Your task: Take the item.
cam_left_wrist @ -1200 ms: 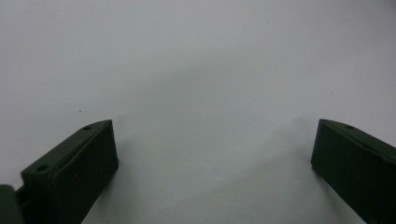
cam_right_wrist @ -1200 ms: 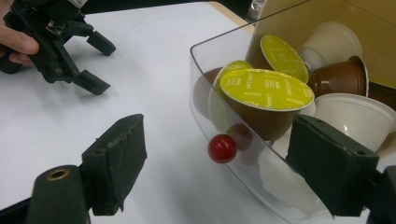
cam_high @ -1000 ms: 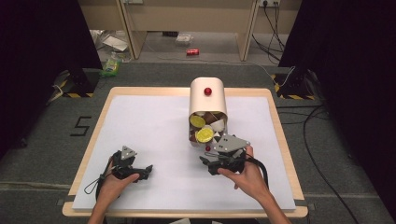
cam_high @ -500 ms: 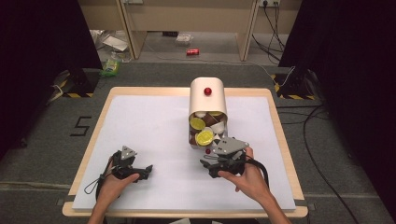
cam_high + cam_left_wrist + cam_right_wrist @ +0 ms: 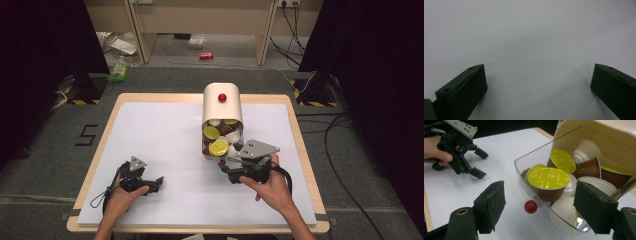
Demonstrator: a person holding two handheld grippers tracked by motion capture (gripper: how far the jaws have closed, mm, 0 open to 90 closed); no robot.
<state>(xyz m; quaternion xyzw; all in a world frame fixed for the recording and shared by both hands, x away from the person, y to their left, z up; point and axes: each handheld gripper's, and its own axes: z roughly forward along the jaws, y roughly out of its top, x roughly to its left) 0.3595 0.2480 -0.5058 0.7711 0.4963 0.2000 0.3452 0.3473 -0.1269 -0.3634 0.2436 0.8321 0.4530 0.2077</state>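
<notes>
A cream dispenser box [image 5: 222, 102] with a red knob [image 5: 222, 97] on top stands mid-table. Its clear drawer [image 5: 534, 162] is pulled out toward me and holds several coffee capsules, some brown with yellow lids [image 5: 548, 178], some white [image 5: 592, 183]. A small red knob [image 5: 530, 206] sits on the drawer's front. My right gripper [image 5: 227, 170] is open just in front of the drawer. In the right gripper view, that gripper [image 5: 541, 200] has its jaws either side of the drawer's front corner. My left gripper [image 5: 157, 184] rests open on the white surface at front left, with nothing between its jaws [image 5: 537, 72].
A white sheet [image 5: 160, 135] covers the wooden table [image 5: 107, 130]. Bare sheet lies left of the box and between the two hands. Beyond the table, the floor holds cables [image 5: 345, 150] and litter.
The right gripper has shifted slightly to the right and toward the drawer. The left gripper has stayed still.
</notes>
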